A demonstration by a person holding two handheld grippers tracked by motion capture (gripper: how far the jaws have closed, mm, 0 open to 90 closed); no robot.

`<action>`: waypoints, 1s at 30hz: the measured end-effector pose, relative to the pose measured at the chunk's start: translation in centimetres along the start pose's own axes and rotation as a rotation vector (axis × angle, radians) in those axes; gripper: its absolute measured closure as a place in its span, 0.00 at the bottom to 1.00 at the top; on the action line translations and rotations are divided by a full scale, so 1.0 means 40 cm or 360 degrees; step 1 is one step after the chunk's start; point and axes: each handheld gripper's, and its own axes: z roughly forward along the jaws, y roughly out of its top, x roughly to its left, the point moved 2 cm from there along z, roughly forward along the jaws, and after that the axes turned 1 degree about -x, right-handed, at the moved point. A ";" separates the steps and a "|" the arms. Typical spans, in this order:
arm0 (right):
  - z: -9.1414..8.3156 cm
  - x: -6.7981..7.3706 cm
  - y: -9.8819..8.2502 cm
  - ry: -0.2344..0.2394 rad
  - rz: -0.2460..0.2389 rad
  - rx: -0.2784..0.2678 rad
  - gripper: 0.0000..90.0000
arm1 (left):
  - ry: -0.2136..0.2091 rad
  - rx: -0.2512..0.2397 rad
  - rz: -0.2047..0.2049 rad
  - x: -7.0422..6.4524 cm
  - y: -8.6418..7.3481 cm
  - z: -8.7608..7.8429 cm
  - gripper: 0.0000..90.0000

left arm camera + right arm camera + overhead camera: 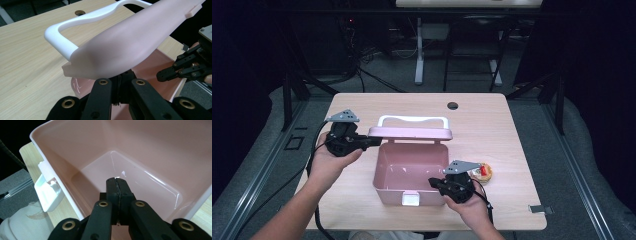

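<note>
A pink box [407, 172] stands open on the wooden table [492, 130], and its inside [140, 150] holds nothing. Its pink lid [409, 133] is raised at the back, with a white handle [412, 119] on top. My left gripper [374, 141] is shut, its tips against the lid's left end. In the left gripper view the lid [125, 45] and handle [62, 42] lie right over my left gripper [122, 77]. My right gripper [434, 182] is shut at the box's front right corner. Its tips [117, 182] point down into the box with nothing between them.
A white latch [410, 199] hangs on the box's front wall. A small round tan thing with a red piece on top [483, 171] lies just right of the box, behind my right hand. A cable hole [453, 105] sits near the table's far edge.
</note>
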 end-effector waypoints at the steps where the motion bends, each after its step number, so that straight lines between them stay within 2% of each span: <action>1: 0.001 0.000 0.001 -0.0002 -0.0001 0.0004 1.00 | 0.0006 0.0000 0.0009 0.000 0.003 0.001 1.00; 18: 0.002 0.002 0.000 -0.0032 -0.0033 0.0015 1.00 | 0.0020 -0.0003 -0.0013 0.009 0.015 0.005 1.00; 30: 0.002 0.004 -0.002 -0.0046 -0.0044 0.0008 1.00 | 0.0035 -0.0005 -0.0039 0.029 0.024 0.019 1.00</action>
